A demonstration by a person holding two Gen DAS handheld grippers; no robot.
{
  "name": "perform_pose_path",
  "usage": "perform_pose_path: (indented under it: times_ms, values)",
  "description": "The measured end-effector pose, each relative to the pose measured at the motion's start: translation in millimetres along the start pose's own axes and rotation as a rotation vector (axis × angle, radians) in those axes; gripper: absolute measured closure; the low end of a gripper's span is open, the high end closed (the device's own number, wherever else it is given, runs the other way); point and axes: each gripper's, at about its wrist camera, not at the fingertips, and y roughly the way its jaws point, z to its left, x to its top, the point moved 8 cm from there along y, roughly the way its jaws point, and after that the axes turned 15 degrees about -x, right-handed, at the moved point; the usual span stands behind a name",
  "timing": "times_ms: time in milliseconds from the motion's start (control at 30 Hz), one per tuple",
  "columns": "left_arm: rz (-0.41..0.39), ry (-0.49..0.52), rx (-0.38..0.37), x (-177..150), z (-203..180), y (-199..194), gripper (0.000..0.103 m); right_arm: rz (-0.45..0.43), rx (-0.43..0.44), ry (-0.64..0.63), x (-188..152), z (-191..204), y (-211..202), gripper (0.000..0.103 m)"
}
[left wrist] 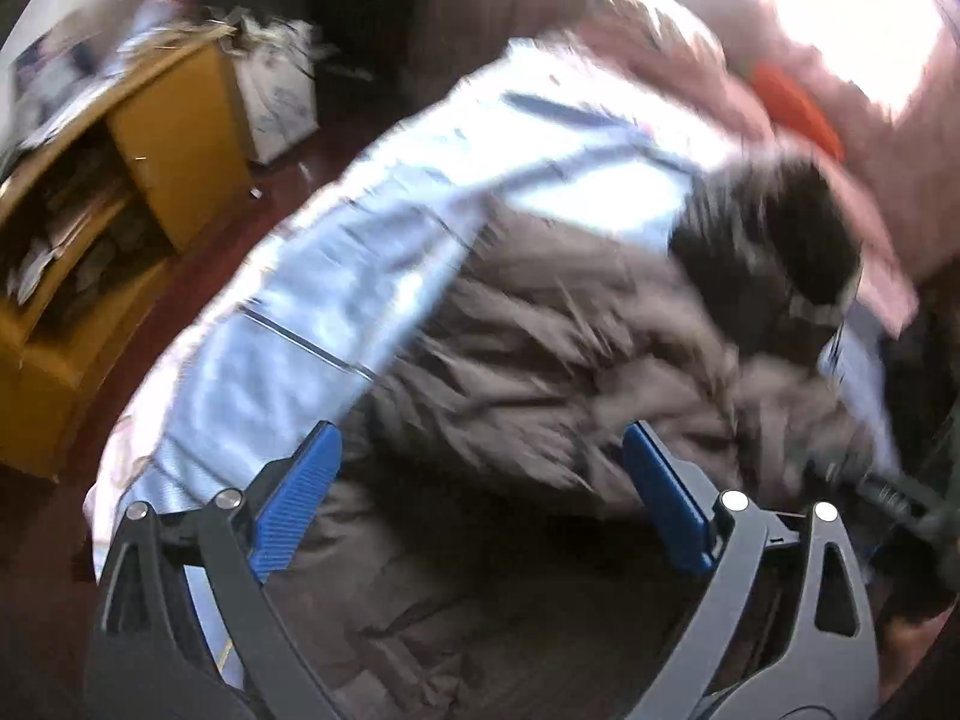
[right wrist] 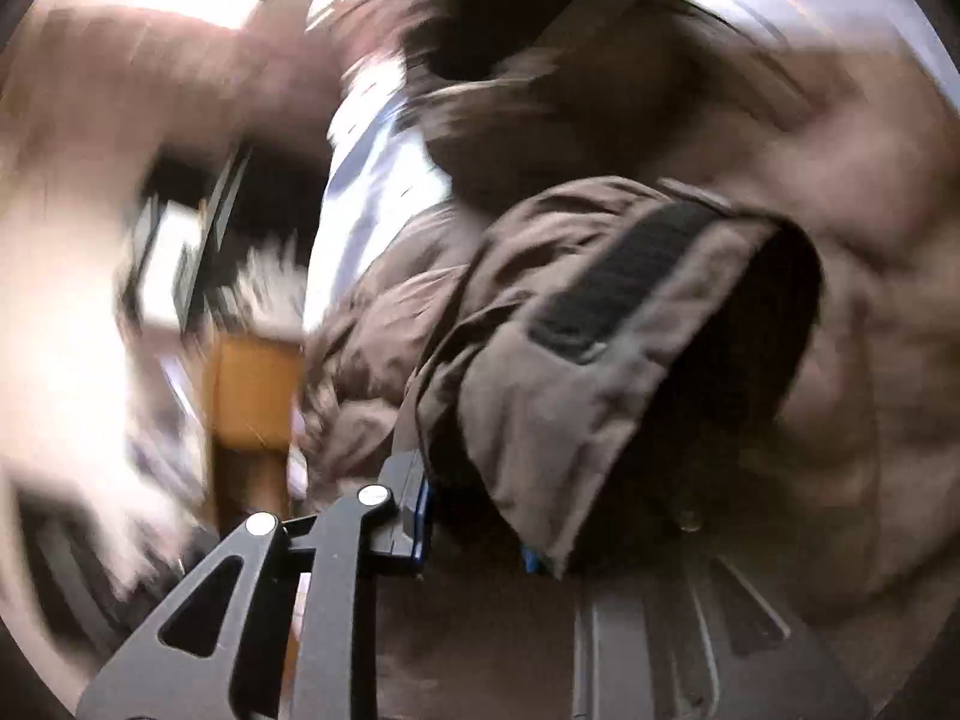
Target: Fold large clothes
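Both grippers work over a pale-blue sheet: left gripper spread wide, right gripper clamping the brown jacket.

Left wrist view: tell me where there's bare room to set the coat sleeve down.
Blur limits certainty. Free: the pale blue sheet between the brown coat and the bed's floor-side edge. Crowded: the coat fills the middle between the open left gripper fingers; the right gripper grips the sleeve cuff.

**Tool states, both hands**

Left tool: blue-padded fingers spread wide apart, nothing between them. Right tool: fingers drawn close together, pinching the brown jacket cuff; its right finger is hidden by fabric.
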Motion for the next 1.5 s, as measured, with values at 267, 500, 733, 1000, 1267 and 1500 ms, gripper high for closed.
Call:
perform_pose_path:
  times_ms: [267,500,733,1000,1267,1500]
  values:
    - [0.218,-0.039,0.133,-26.4,43.8,82.9,0.007,0.086,-0.173,0.101,7.0,-62.1,30.2,0.034]
    - [0.225,-0.136,0.101,-29.8,67.9,87.9,0.006,-0.16,-0.286,0.502,1.2,-186.1,-49.0,0.016]
    - [0.02,0.098,0.032,-6.1,7.6,52.2,0.007,-0.21,-0.182,-0.055,-1.5,-48.5,-37.2,0.038]
    - [0.248,0.419,0.105,-57.8,-30.5,108.0,0.005,-0.002,-0.375,-0.158,-40.1,-49.5,66.2,0.049]
    - [0.312,0.379,0.102,-65.0,-21.2,115.9,0.005,0.004,-0.434,-0.232,-52.7,-44.5,68.5,0.049]
    - [0.274,0.486,0.118,-65.3,-32.9,100.7,0.005,-0.18,-0.41,-0.234,-88.2,-73.6,-3.7,0.04]
